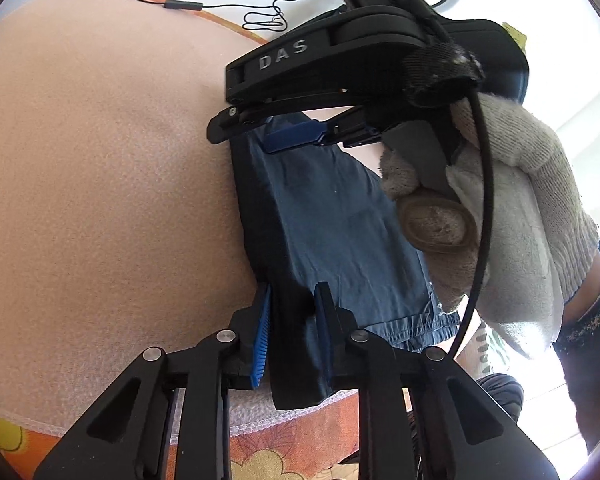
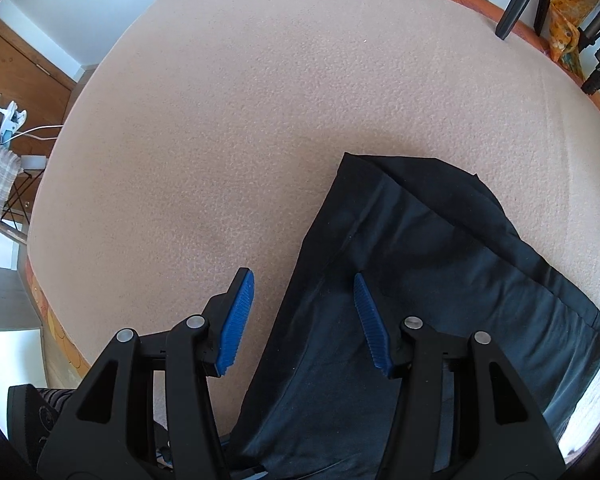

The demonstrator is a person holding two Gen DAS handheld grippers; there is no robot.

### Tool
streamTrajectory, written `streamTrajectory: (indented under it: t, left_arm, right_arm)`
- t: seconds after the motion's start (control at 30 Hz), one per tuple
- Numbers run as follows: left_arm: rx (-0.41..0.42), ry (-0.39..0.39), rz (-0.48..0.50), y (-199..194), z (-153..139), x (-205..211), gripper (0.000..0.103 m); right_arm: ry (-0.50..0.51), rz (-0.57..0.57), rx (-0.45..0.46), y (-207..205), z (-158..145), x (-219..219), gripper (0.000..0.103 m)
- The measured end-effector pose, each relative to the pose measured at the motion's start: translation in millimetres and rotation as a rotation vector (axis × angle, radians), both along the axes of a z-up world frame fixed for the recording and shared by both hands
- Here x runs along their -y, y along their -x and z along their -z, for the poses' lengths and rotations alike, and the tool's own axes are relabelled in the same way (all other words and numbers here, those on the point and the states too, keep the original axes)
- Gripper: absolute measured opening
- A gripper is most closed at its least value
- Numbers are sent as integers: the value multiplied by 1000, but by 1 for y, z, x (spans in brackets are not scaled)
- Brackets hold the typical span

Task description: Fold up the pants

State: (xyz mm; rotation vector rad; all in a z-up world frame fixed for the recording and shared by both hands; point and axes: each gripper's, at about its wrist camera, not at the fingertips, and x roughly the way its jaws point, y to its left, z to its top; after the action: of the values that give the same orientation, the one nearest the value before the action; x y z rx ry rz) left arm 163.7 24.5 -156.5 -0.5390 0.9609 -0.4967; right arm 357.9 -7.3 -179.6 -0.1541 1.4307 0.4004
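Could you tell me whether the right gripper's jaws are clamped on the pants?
No: the right gripper stands open, its fingers apart over the pants.

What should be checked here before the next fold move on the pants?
1. Left gripper has cloth between its pads: ok, a dark fold of the pants sits there.
2. Left pads pressing firmly: cannot tell.
3. Right gripper gripping: not ok, jaws stand apart, astride the cloth edge.
4. Pants lying flat on the beige pad: ok, mostly smooth.
5. Cable away from the pants: ok.
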Motion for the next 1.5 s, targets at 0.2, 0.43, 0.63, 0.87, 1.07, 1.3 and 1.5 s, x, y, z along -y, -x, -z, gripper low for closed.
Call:
streamTrajectory:
  t: [0.2, 0.43, 0.63, 0.87, 1.07, 1.3, 1.5]
  left_arm:
    - [43, -23, 22, 3, -9, 8, 18]
    - [29, -20, 9, 10, -9, 1, 18]
    - [-17, -89, 9, 6, -3, 9, 29]
    - [-53, -7, -8, 3, 11, 0, 33]
    - [31, -12, 21, 10, 1, 5, 12]
    - [90, -20, 33, 16, -10, 14, 12]
    - [121, -23, 52, 17, -17, 29, 11]
  right_arm:
    - [116, -67, -9, 1, 7, -14, 54]
    - [181, -122, 16, 1, 6, -22, 27]
    - [107, -124, 21, 1, -1, -8, 8]
    - [-30, -46, 14, -8, -18, 29, 5]
    - [-44, -57, 19, -9, -36, 47, 6]
    - [-21, -63, 23, 1, -52, 46, 40]
    - [64, -82, 5, 3, -44, 24, 40]
